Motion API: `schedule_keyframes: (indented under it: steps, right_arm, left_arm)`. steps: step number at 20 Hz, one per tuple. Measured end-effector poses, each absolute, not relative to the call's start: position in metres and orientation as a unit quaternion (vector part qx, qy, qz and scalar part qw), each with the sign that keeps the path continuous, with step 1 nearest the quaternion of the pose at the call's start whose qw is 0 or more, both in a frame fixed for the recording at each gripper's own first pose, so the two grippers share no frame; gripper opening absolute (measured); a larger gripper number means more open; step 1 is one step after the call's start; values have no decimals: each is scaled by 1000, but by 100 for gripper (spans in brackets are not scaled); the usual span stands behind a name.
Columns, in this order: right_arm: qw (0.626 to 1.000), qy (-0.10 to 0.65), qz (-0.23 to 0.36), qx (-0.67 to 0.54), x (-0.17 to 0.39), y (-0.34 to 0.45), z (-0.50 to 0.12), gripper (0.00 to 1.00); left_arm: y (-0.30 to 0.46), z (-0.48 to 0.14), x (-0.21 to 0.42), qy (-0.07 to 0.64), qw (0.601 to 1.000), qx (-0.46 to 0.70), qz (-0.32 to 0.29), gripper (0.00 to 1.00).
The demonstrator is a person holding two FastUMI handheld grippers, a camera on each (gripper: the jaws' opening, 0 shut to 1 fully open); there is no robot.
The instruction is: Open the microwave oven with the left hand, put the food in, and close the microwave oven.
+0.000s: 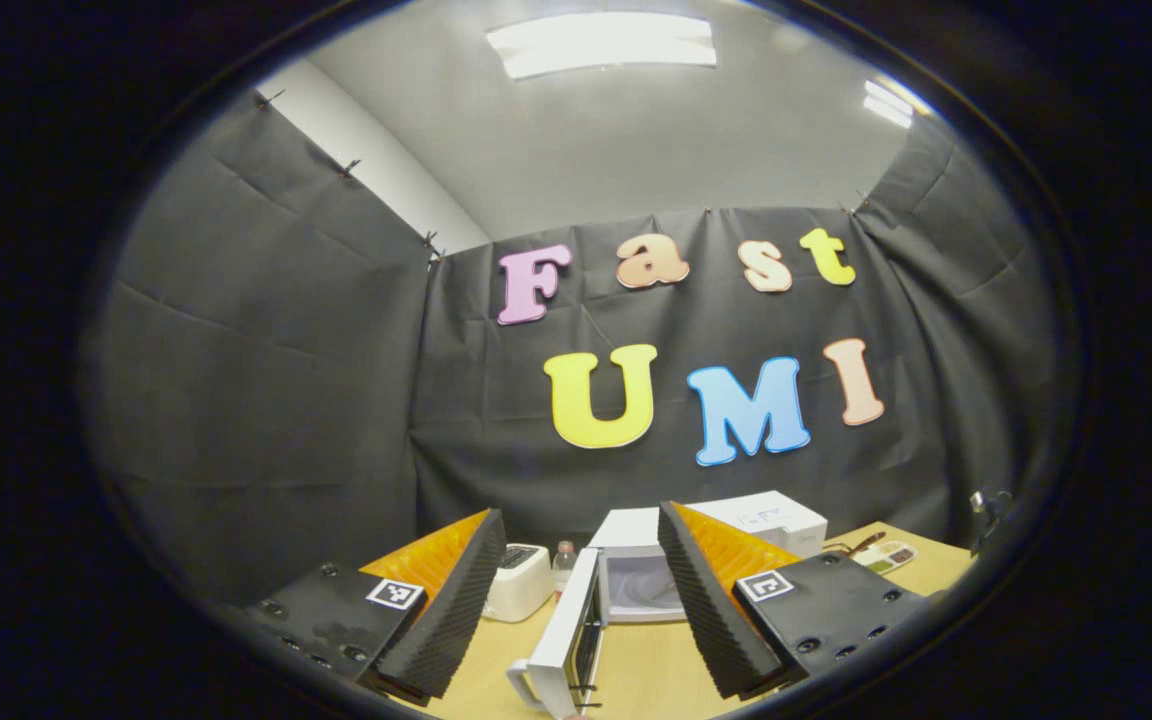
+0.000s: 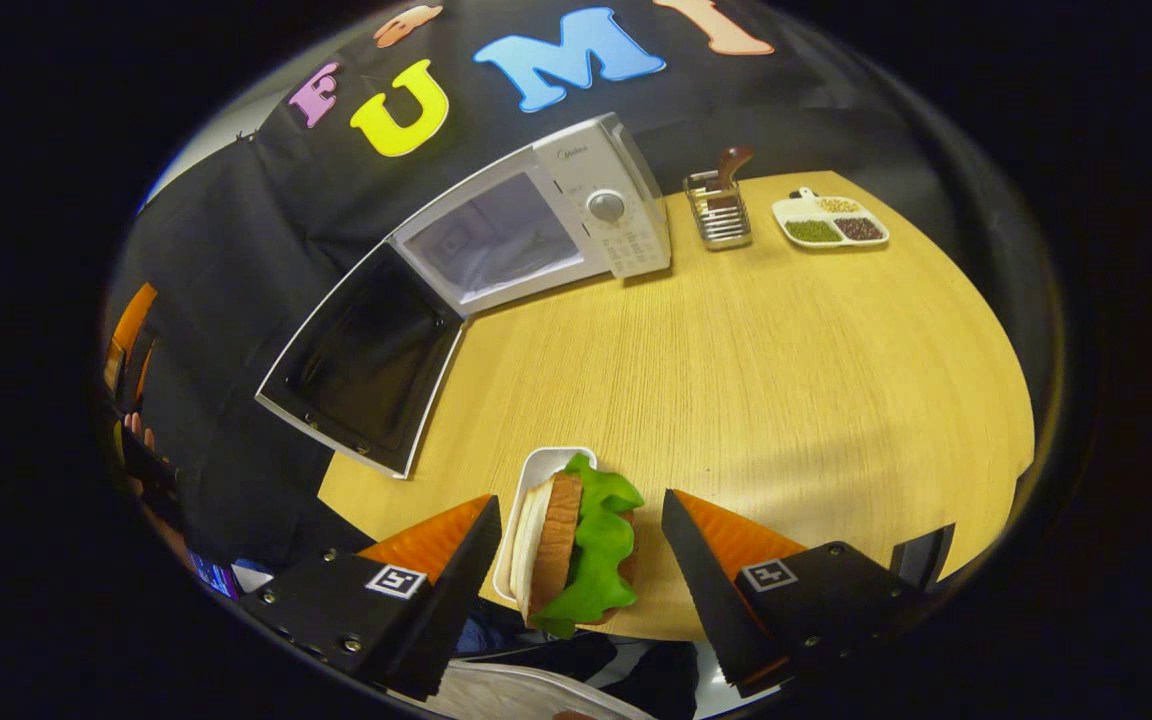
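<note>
A white microwave (image 2: 536,225) stands at the far edge of a round wooden table (image 2: 786,380), against the black cloth wall, and everything else is placed here relative to it. Its door (image 2: 361,365) is swung fully open toward the table's near-left edge, showing the dark inner side of the door and the pale empty cavity behind it. In the right gripper view, just beside the microwave on the control-panel side stands a metal wire holder (image 2: 718,210) with a brown-handled utensil in it, and beyond that a small white divided dish (image 2: 829,222) holding green, tan and dark fillings. Well in front of the microwave, at the near edge of the table, the food sits: a sandwich (image 2: 576,545) with bread, a brown filling and green lettuce, standing on its side in a white tray (image 2: 534,480). The right gripper (image 2: 581,545) has its two fingers spread wide on either side of the sandwich, not touching it. In the left gripper view, the left gripper (image 1: 581,600) is held with its fingers wide apart and nothing between them, pointing toward the microwave (image 1: 636,570), whose open door (image 1: 564,640) is seen edge-on. Left of the microwave in this view stand a white toaster (image 1: 519,580) and a small bottle (image 1: 563,565), and a white box (image 1: 771,520) sits to its right.
</note>
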State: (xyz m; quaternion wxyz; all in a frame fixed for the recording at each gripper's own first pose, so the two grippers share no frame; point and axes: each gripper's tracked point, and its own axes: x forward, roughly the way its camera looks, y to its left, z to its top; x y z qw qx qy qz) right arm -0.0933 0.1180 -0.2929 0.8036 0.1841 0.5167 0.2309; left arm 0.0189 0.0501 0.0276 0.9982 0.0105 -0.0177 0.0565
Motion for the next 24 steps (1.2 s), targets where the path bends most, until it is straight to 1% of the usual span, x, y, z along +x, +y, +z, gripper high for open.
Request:
schedule_keyframes:
  steps: [3,4,5,6,8,10,11,12,14,16,18,21,22,23,24]
  right_arm:
    - [788,537,239,185,-100,121,-302,98]
    - [782,544,239,188,-101,122,-306,96]
    - [774,551,242,198,-106,124,-308,82]
    - [762,562,245,207,-108,126,-308,77]
    - [738,585,251,225,-116,131,-311,76]
    - [728,589,243,253,-116,137,-314,76]
    - [718,595,245,265,-119,139,-306,54]
    - [720,593,241,269,-116,138,-306,53]
    - [728,586,239,264,-113,139,-306,35]
    - [737,580,241,248,-111,140,-303,35]
    - [745,571,243,244,-105,143,-295,35]
    - [758,554,245,242,-92,149,-281,35]
    - [763,548,244,241,-87,151,-277,35]
    - [768,542,244,239,-82,155,-274,35]
    - [773,535,243,239,-76,159,-269,35]
  left_arm:
    - [54,27,14,-17,997,18,72,100]
    - [55,30,8,-23,997,14,79,100]
    - [58,35,4,-28,996,9,89,100]
    - [61,36,1,-31,995,7,97,100]
    - [67,34,-7,-31,993,5,112,100]
    - [72,29,-14,-27,992,5,122,100]
    - [75,28,-16,-24,992,7,125,100]
    - [77,29,-16,-23,992,9,128,100]
    - [84,36,-17,-31,990,11,134,100]
    - [92,41,-15,-42,989,9,140,100]
    - [95,42,-8,-46,989,3,137,94]
    - [102,31,6,-45,991,-7,130,94]
    - [104,24,13,-40,991,-13,125,98]
    - [107,21,18,-39,992,-16,121,98]
    - [112,19,23,-39,992,-17,119,100]
